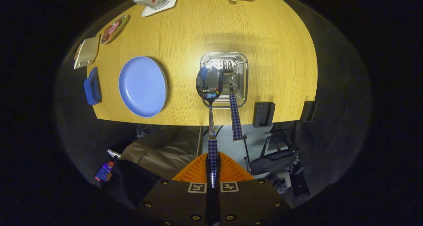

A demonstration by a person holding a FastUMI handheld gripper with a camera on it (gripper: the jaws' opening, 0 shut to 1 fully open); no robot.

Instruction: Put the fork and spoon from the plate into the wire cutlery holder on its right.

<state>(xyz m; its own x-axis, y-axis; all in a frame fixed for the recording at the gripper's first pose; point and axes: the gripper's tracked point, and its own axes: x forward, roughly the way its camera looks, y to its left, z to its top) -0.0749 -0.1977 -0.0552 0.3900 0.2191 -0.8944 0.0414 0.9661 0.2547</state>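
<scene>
While tongs (213,168) grip spoon (209,84), fork (231,87) occupies holder (239,59).

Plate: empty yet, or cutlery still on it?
Empty. The blue plate is bare; the fork stands in the wire holder, and the spoon is clamped in the jaws above it.

can (151,0): red letter "A" on label | other text: none readable

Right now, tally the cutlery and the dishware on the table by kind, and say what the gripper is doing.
Spoons: 1, spoon, handle clamped in the gripper, bowl over the holder
Forks: 1, fork, standing in the holder
Plates: 1, plate, empty
Total: 3
</scene>
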